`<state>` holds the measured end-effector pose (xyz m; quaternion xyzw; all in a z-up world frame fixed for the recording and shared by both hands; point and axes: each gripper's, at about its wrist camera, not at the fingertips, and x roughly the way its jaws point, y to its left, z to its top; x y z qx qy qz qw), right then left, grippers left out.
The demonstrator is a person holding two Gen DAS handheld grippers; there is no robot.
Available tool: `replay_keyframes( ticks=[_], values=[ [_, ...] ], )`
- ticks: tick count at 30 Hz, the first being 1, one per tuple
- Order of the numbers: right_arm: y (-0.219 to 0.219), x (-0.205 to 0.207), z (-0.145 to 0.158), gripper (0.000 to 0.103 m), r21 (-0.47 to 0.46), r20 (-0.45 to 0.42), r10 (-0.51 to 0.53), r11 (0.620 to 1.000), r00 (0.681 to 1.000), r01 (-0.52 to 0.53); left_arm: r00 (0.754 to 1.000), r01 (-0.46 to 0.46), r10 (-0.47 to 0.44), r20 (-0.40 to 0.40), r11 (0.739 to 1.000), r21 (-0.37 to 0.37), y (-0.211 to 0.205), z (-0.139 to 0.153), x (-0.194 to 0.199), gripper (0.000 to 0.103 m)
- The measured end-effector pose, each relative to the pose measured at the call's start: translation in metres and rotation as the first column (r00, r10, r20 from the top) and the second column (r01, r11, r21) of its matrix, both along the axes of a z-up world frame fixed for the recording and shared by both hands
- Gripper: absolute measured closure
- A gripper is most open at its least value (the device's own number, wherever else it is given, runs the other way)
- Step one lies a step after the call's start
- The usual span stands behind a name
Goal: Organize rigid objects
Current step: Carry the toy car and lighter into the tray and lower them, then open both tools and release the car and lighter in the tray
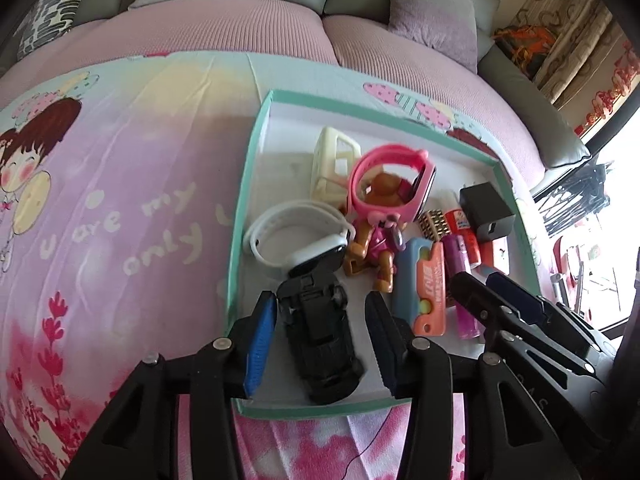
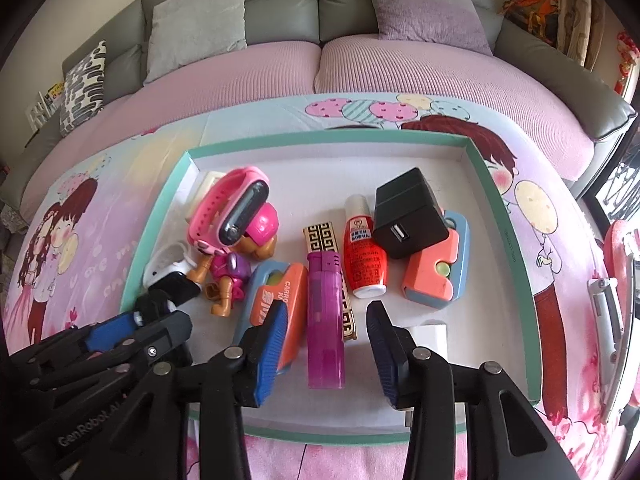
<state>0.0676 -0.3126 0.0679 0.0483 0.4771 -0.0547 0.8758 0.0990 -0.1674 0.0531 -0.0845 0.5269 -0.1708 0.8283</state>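
1. Your left tool [image 1: 320,320] stands spread, its pads either side of the black toy car [image 1: 320,340] and clear of it; the car lies in the near left corner of the teal-rimmed tray [image 1: 240,216].
2. Your right tool [image 2: 328,344] is spread too, straddling the purple lighter [image 2: 325,320] without pressing it.
3. The lighter lies flat on the tray floor between the orange-and-blue case [image 2: 276,300] and the gold-patterned bar [image 2: 320,236].
4. The black charger [image 2: 408,212] sits further back, beside the red bottle [image 2: 364,252].

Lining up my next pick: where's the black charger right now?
The charger is in the tray, right of centre in the right wrist view, resting on a pink-and-blue case, with the red bottle just to its left.
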Motion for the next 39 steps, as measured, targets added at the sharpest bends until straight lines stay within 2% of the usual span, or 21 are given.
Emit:
replay_keyframes(
  ticks=[5,9,17,19,20,24,29,31,33,35,37,39],
  values=[
    [0.002,-0.004,0.008,0.058,-0.001,0.031,0.002,1.0,1.0,-0.002,0.998,-0.019,0.018,0.059,1.0,0.009,0.007,0.018,-0.006,0.054],
    [0.002,-0.006,0.013,0.058,0.011,0.05,0.004,1.0,0.999,-0.005,0.992,-0.063,0.057,0.11,0.996,0.055,0.015,0.026,-0.008,0.041],
    [0.006,-0.002,0.006,0.058,-0.005,0.022,0.015,1.0,1.0,-0.015,0.989,-0.128,0.115,0.09,0.979,0.161,0.028,0.014,0.0,0.038],
    [0.004,-0.001,0.004,0.046,-0.006,0.018,0.007,1.0,1.0,-0.006,0.987,-0.143,0.126,0.098,0.973,0.181,0.031,0.013,0.001,0.037],
    [0.004,-0.001,0.003,0.043,-0.008,0.013,0.004,1.0,1.0,-0.004,0.986,-0.147,0.13,0.101,0.971,0.19,0.033,0.012,0.001,0.035],
    [0.004,0.001,0.0,0.041,-0.011,0.003,0.001,1.0,1.0,-0.001,0.983,-0.17,0.15,0.107,0.961,0.216,0.036,0.007,0.004,0.022],
    [0.004,0.002,-0.002,0.032,0.002,0.001,0.007,1.0,1.0,-0.007,0.975,-0.215,0.197,0.098,0.949,0.231,0.045,0.001,0.007,0.021],
    [0.005,0.002,-0.003,0.025,0.001,-0.001,0.011,1.0,1.0,-0.011,0.974,-0.225,0.208,0.091,0.943,0.246,0.047,-0.002,0.008,0.019],
    [0.006,0.002,-0.003,0.024,-0.005,-0.002,0.011,1.0,1.0,-0.011,0.972,-0.231,0.215,0.091,0.938,0.259,0.049,-0.004,0.009,0.011],
    [0.007,0.002,-0.003,0.023,-0.006,-0.001,0.009,1.0,1.0,-0.009,0.971,-0.238,0.22,0.099,0.935,0.264,0.05,-0.004,0.009,0.011],
    [0.006,0.001,-0.003,0.012,-0.003,-0.001,0.004,1.0,1.0,-0.004,0.969,-0.245,0.224,0.107,0.932,0.266,0.051,-0.004,0.009,0.011],
    [0.006,0.001,-0.003,0.005,-0.003,0.003,-0.003,1.0,1.0,0.003,0.967,-0.25,0.226,0.114,0.931,0.268,0.052,-0.004,0.009,0.01]
  ],
)
